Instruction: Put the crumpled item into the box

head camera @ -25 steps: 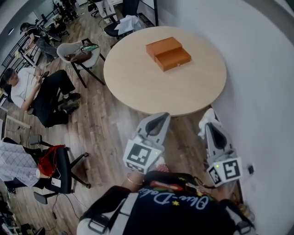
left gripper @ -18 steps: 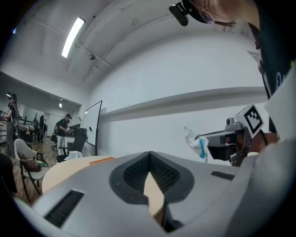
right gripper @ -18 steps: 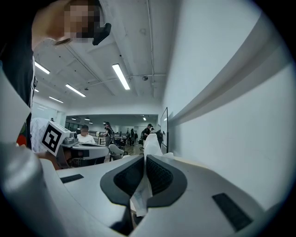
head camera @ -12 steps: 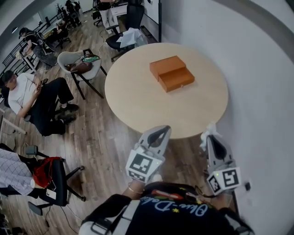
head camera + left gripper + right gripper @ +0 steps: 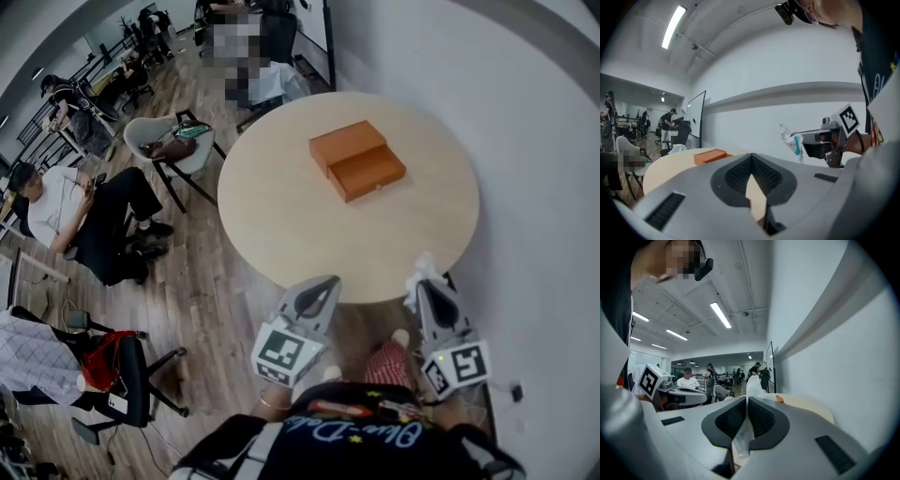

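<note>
An orange box (image 5: pixel 357 159) lies shut on the far half of the round beige table (image 5: pixel 281 216); it also shows as the orange box (image 5: pixel 709 156) in the left gripper view and as a small orange box (image 5: pixel 779 399) in the right gripper view. My right gripper (image 5: pixel 422 286) hangs just off the table's near right edge, shut on a white crumpled item (image 5: pixel 425 269). That crumpled item (image 5: pixel 753 389) sticks up out of the right gripper (image 5: pixel 747 403). My left gripper (image 5: pixel 319 292) is at the near edge, shut and empty. From the left gripper (image 5: pixel 751 161) the crumpled item (image 5: pixel 792 140) is seen at the right.
A white wall (image 5: pixel 525 141) curves close behind and to the right of the table. A grey chair with a bag (image 5: pixel 173 150) stands at the table's left. Seated people (image 5: pixel 70 202) and office chairs (image 5: pixel 112 370) fill the wooden floor at the left.
The table and box have come nearer in the head view. Both grippers now reach the table's near edge, and the right one still holds the crumpled item.
</note>
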The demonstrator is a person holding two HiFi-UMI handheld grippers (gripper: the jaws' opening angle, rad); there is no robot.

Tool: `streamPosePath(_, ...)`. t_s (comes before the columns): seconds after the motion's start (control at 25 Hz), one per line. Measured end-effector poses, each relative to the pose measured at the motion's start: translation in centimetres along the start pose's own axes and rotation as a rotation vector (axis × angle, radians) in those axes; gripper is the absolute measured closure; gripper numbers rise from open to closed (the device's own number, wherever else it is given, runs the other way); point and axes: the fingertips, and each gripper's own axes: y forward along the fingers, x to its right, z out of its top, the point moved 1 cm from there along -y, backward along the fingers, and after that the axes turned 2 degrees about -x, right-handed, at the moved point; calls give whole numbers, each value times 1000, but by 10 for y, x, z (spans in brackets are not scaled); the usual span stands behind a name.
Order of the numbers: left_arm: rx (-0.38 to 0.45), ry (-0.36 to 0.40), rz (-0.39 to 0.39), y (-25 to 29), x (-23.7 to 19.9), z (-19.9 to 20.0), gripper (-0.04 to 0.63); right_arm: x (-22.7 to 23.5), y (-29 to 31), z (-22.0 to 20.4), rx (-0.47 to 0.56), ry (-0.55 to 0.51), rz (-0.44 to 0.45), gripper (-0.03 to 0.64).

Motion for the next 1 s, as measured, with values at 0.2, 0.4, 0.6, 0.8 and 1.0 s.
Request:
streamPosePath(0.2,-21,-4,76,34,-10,12,603,44,30,6,6,8,57,607)
streamPosePath(0.4,-34,30,125,76,-14,26,603,92,57,12,29,15,99,607)
streamPosePath(0.6,-34,40,149,117,-6,45,603,131,77,16,34,31,155,607)
streamPosePath(0.8,-48,58,194,141,-5,55,603,156,94,23,38,31,223,607)
streamPosePath(1.0,-62,32,253,161,0,60,603,180,109,23,30,55,284,607)
